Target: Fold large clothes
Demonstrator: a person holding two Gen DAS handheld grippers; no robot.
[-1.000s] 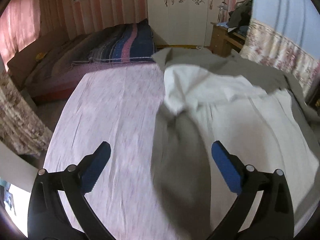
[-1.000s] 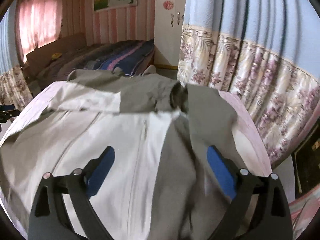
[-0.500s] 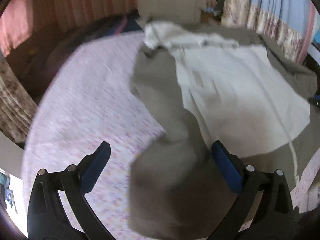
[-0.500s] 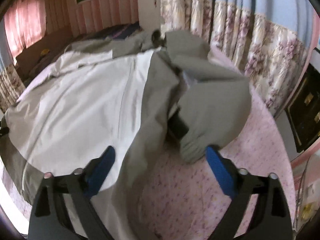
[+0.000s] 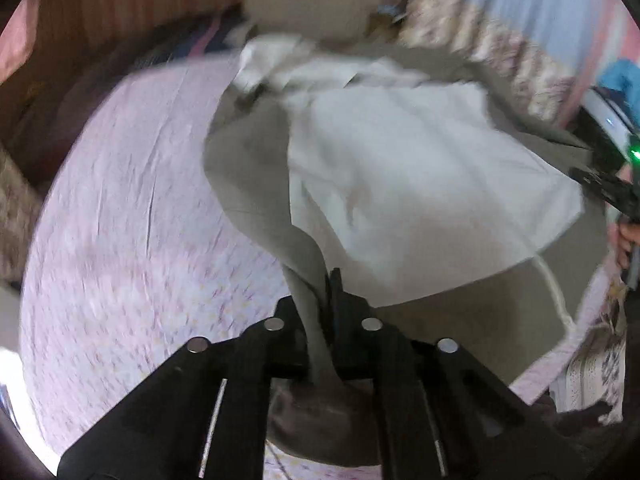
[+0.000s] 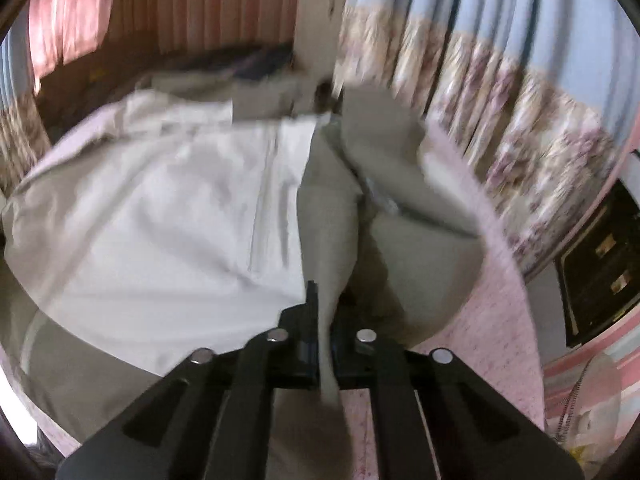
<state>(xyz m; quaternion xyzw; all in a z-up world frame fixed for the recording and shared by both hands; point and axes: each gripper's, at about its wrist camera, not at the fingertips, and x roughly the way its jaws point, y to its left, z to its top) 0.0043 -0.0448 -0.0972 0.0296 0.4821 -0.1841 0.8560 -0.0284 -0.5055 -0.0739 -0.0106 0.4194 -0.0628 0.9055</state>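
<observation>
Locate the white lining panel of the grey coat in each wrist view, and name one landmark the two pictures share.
Left wrist view: the white lining panel of the grey coat fills the centre and right, above the left claw.
Right wrist view: the same panel fills the left and centre, left of the right claw.
Shared landmark: the blue curtain with a floral border.

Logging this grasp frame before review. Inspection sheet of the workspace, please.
Surface: bed with pink floral sheet, wrinkled.
Job's things: grey jacket spread open, pale lining up.
Clutter: nothing seen on the sheet.
Grippers: left claw closing on a grey sleeve fold; right claw closing on a grey front edge.
Cables: white drawcord at the hem.
Surroundings: floral curtain, striped wall, second bed behind.
</observation>
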